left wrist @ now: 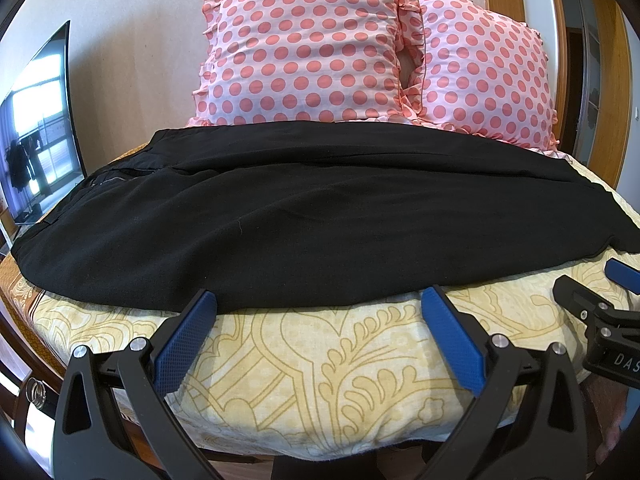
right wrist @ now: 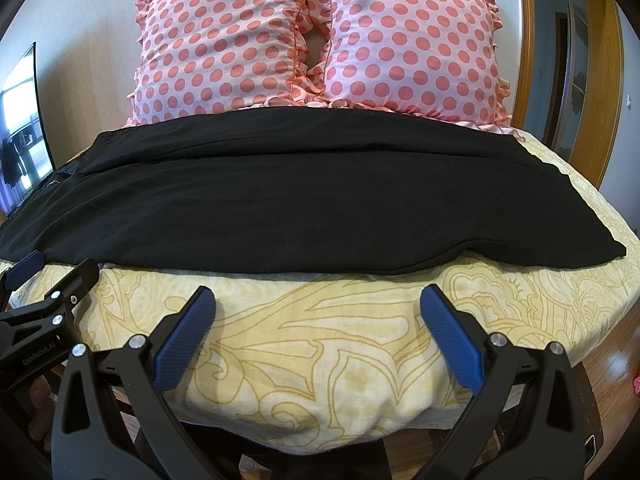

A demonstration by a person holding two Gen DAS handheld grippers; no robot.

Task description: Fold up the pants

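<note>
Black pants lie flat across the bed, folded lengthwise, with the zipper and waist at the left and the leg ends at the right. They also show in the right wrist view. My left gripper is open and empty, its blue pads at the pants' near edge. My right gripper is open and empty, just short of the near edge. The right gripper also shows at the right of the left wrist view, and the left gripper at the left of the right wrist view.
The bed has a yellow patterned sheet. Two pink polka-dot pillows stand behind the pants against the wall. A TV screen stands at the left. A wooden door frame is at the right.
</note>
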